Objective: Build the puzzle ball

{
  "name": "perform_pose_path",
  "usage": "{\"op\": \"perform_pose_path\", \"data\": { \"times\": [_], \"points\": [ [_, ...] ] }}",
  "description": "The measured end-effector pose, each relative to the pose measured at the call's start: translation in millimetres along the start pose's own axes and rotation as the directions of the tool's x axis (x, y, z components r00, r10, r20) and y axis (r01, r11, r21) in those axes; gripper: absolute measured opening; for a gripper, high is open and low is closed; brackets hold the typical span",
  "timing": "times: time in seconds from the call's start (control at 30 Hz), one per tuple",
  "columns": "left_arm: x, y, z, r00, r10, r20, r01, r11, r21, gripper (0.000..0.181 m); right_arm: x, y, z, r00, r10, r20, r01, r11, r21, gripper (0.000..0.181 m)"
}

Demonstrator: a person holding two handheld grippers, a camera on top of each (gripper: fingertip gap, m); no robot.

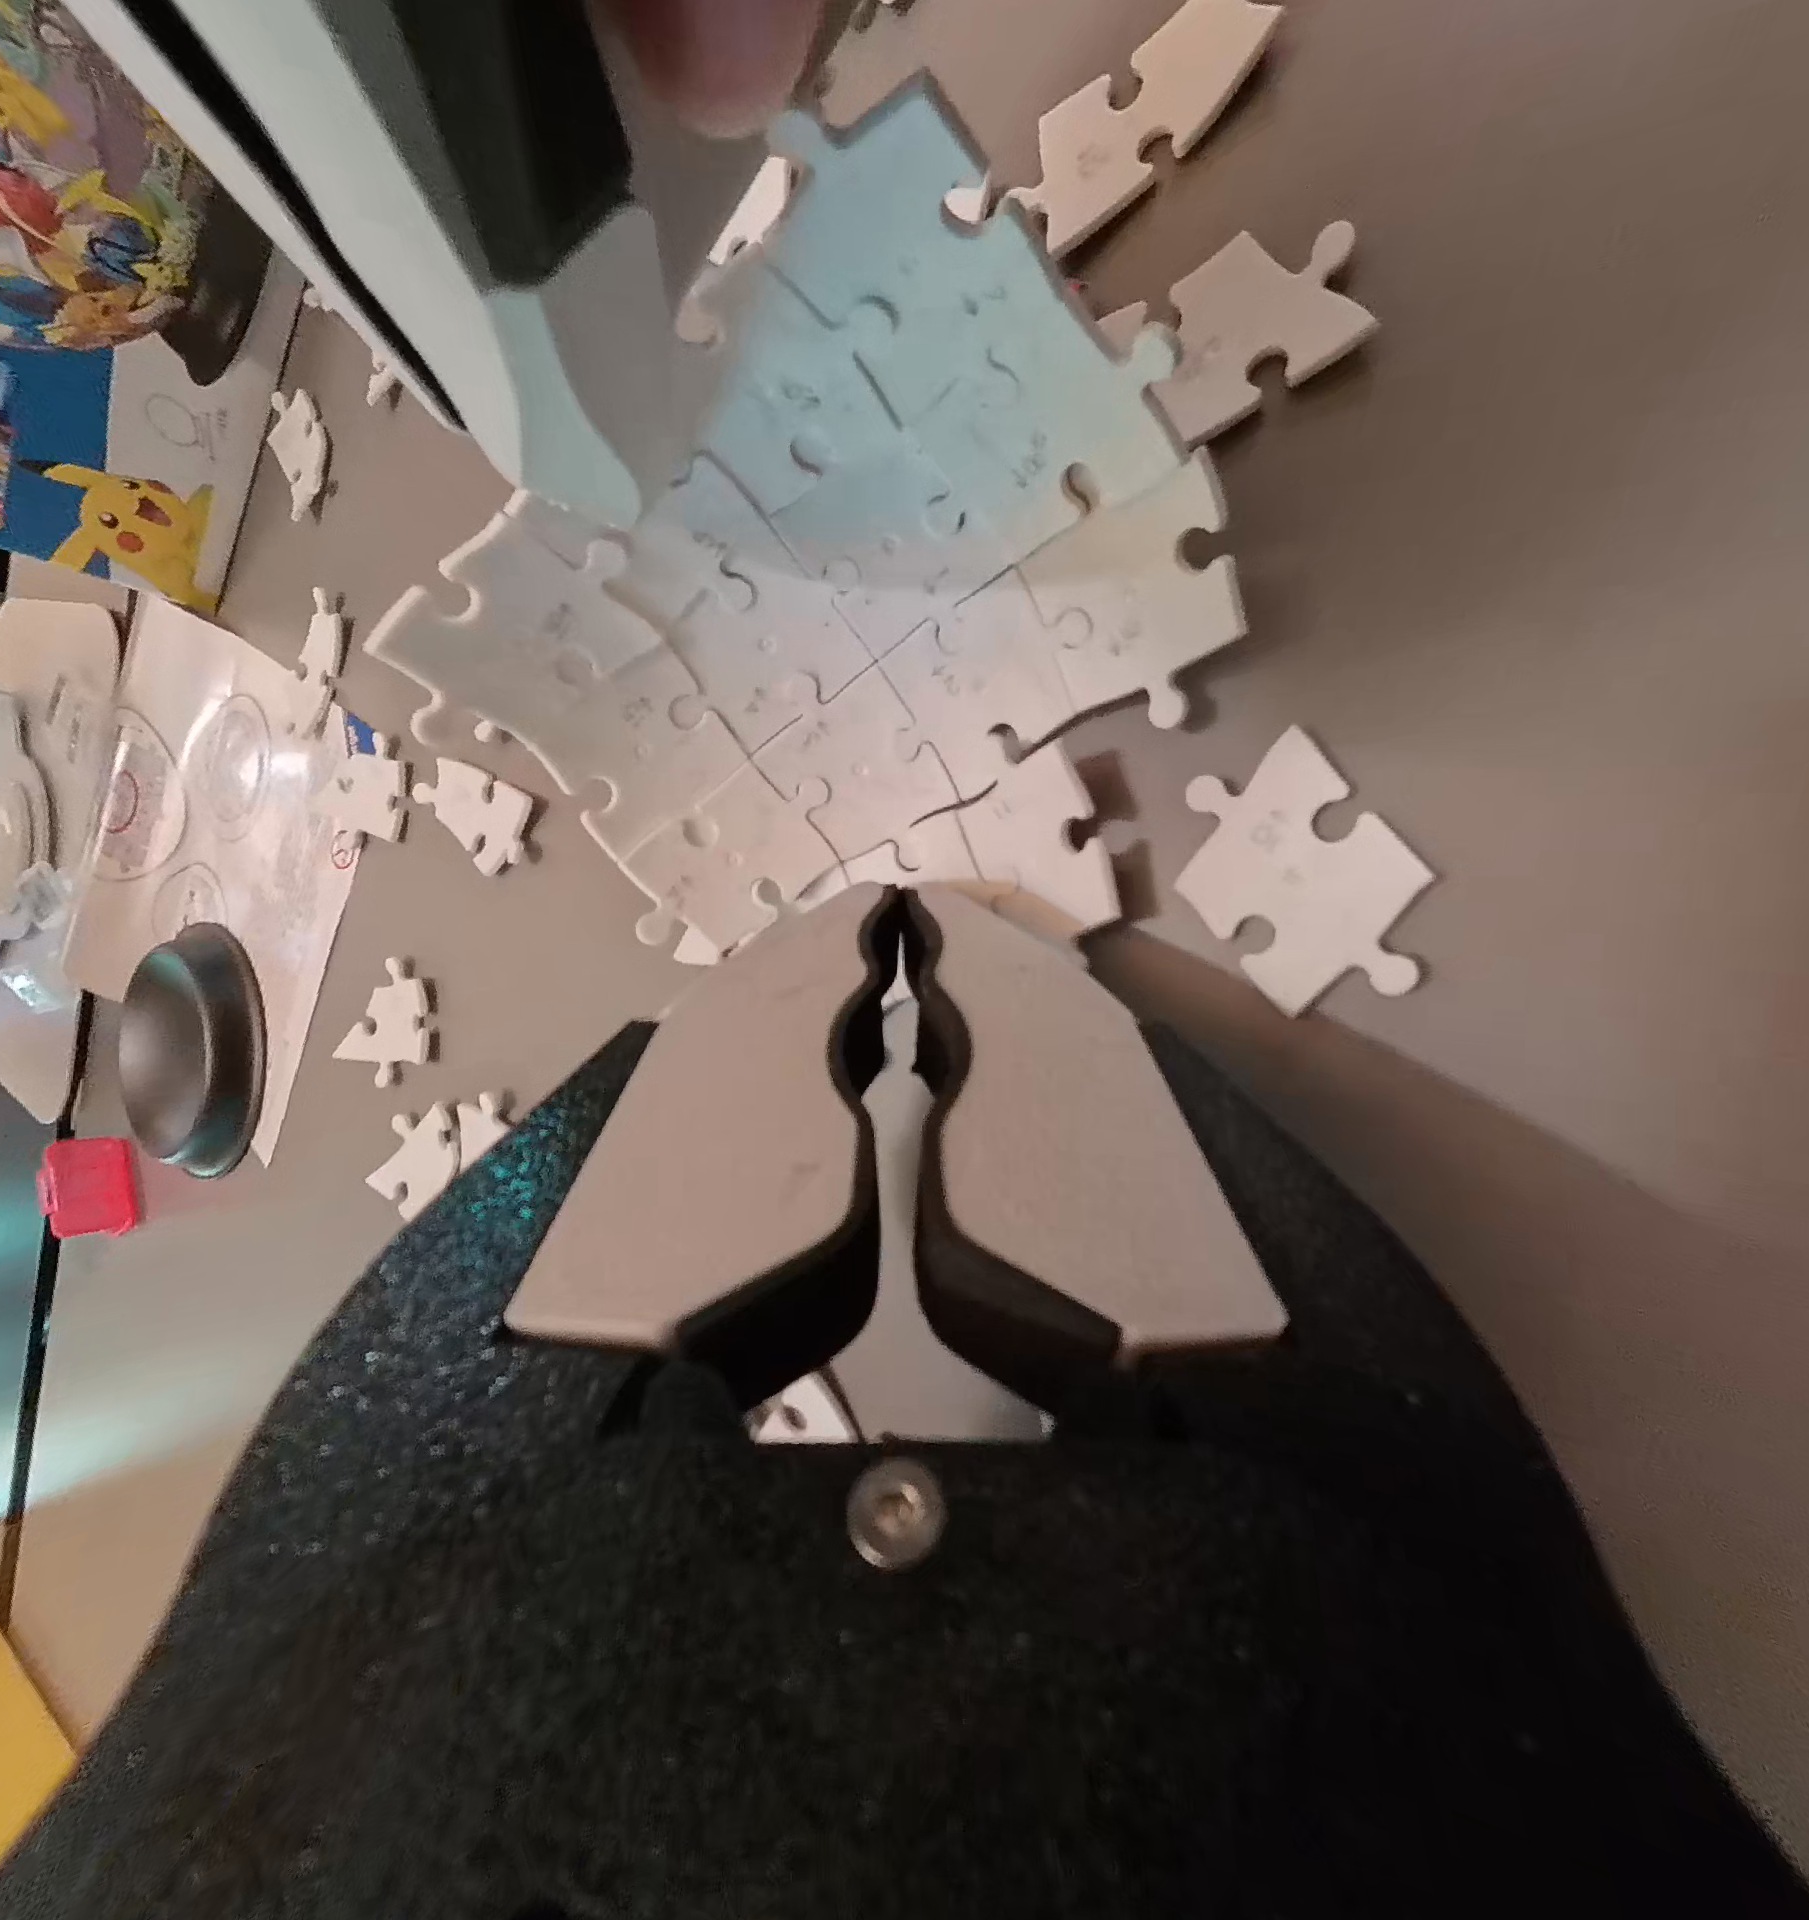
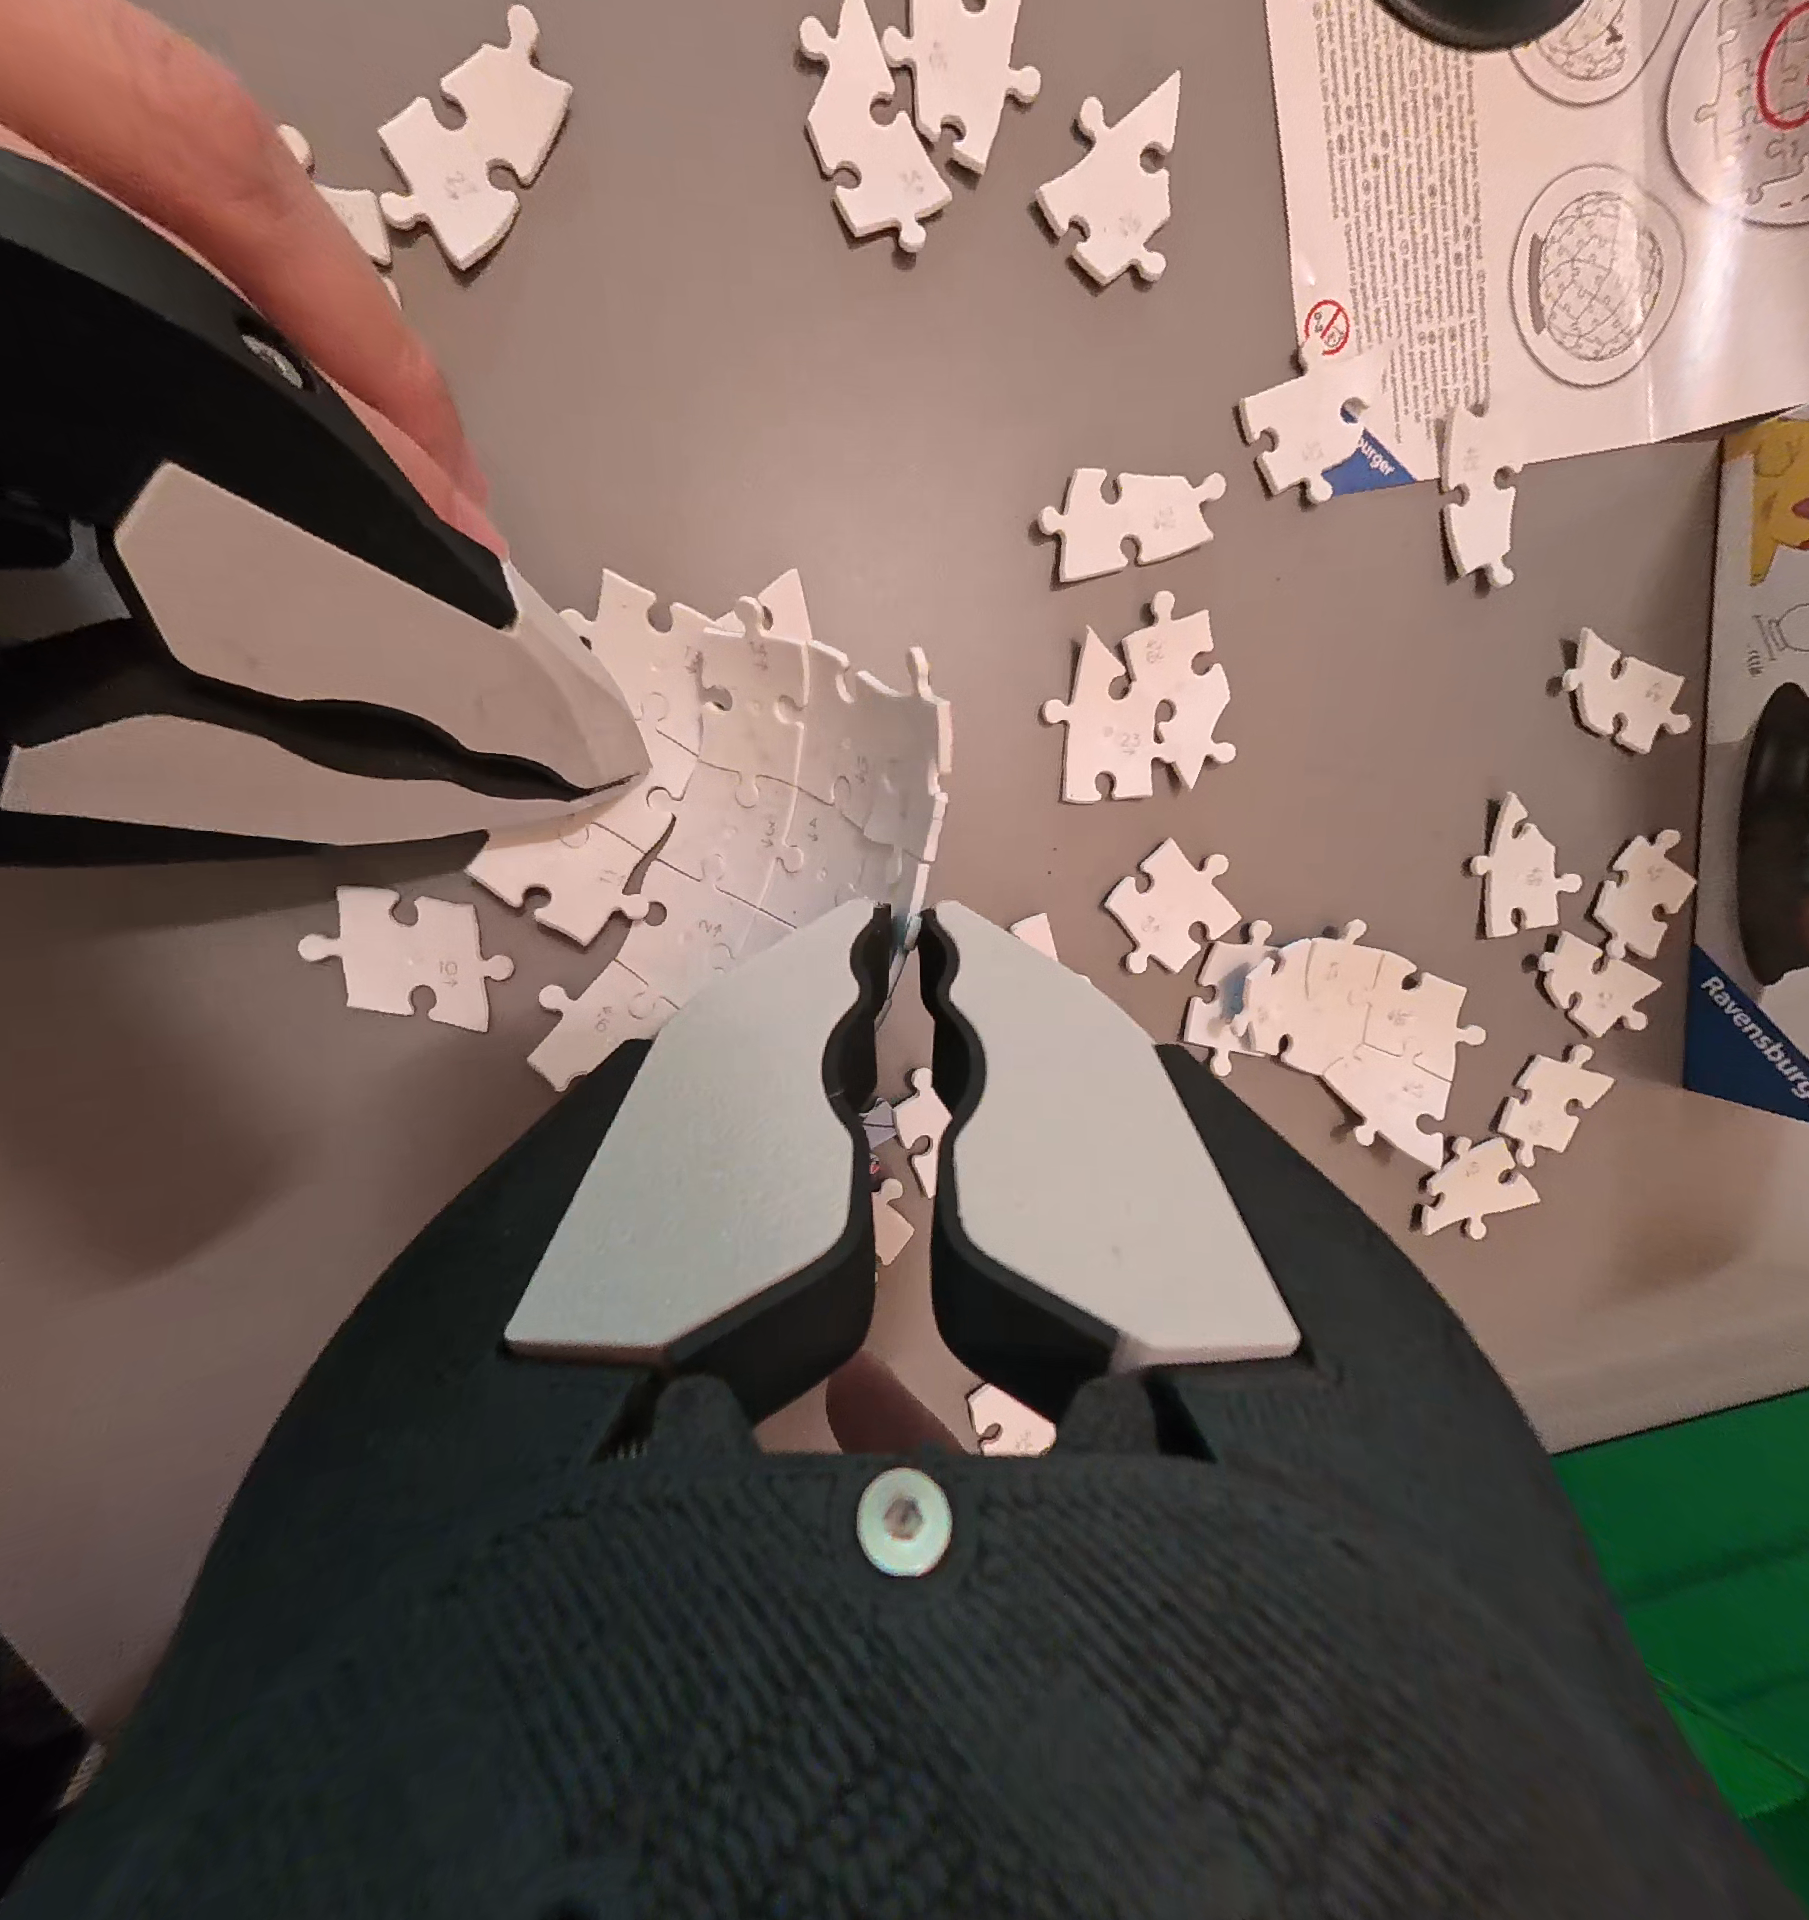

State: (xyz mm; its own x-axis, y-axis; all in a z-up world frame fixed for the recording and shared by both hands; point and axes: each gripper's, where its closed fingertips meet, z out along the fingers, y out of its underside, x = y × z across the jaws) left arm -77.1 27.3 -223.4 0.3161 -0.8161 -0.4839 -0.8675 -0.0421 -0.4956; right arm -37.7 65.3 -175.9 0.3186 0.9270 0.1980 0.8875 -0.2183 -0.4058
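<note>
A curved shell of joined white puzzle pieces point(image 1: 827, 665), blank numbered backs up, is held over the grey table point(image 1: 1554, 520). My left gripper point(image 1: 902, 912) is shut on the shell's near edge. It shows at the left of the right wrist view point(image 2: 609, 781), pinching the shell point(image 2: 806, 810). My right gripper point(image 2: 905, 920) is closed on the shell's opposite edge, with a thin strip of piece between its fingers. It enters the left wrist view from the top left point(image 1: 588, 416). Several loose white pieces point(image 2: 1139, 727) lie around.
A smaller joined section point(image 2: 1367, 1029) lies right of the shell. An instruction sheet point(image 2: 1502, 208), the puzzle box point(image 2: 1773, 727) and a black round stand point(image 1: 188, 1070) sit along the table's side. A small red object point(image 1: 89, 1184) is near the stand. A green surface point(image 2: 1710, 1558) lies beyond the table edge. Spacing between my two grippers at the tips: around 7 centimeters.
</note>
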Motion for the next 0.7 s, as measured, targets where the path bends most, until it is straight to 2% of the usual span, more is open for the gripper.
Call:
{"op": "perform_pose_path", "data": {
  "times": [0.17,0.23,0.37,0.47,0.53,0.63,0.7],
  "points": [
    [-5,3,-1,0.998,-0.058,0.014,0.058,0.998,-0.014,0.001,2,5,2,1.000,0.010,0.003,-0.010,1.000,-0.020,0.007],
    [-11,4,-6,0.992,-0.127,0.026,0.127,0.992,-0.009,0.014,4,11,4,1.000,0.030,0.003,-0.030,0.999,-0.026,0.009],
    [-16,-9,-23,0.945,-0.323,-0.053,0.327,0.935,0.137,0.013,2,23,9,0.996,0.084,0.036,-0.083,0.996,-0.016,0.010],
    [-19,-12,-32,0.902,-0.420,-0.102,0.432,0.883,0.183,0.020,2,32,11,0.993,0.109,0.047,-0.108,0.993,-0.038,0.013],
    [-20,-16,-40,0.867,-0.480,-0.136,0.499,0.842,0.206,0.031,7,39,9,0.992,0.124,0.001,-0.124,0.991,-0.054,0.036],
    [-19,-36,-57,0.814,-0.538,-0.218,0.581,0.769,0.269,0.047,18,45,-3,0.984,0.153,-0.089,-0.156,0.987,-0.026,0.051],
    [-19,-60,-75,0.771,-0.563,-0.296,0.636,0.701,0.323,0.057,31,49,-16,0.964,0.177,-0.196,-0.183,0.983,-0.015,0.066]
  ]
}}
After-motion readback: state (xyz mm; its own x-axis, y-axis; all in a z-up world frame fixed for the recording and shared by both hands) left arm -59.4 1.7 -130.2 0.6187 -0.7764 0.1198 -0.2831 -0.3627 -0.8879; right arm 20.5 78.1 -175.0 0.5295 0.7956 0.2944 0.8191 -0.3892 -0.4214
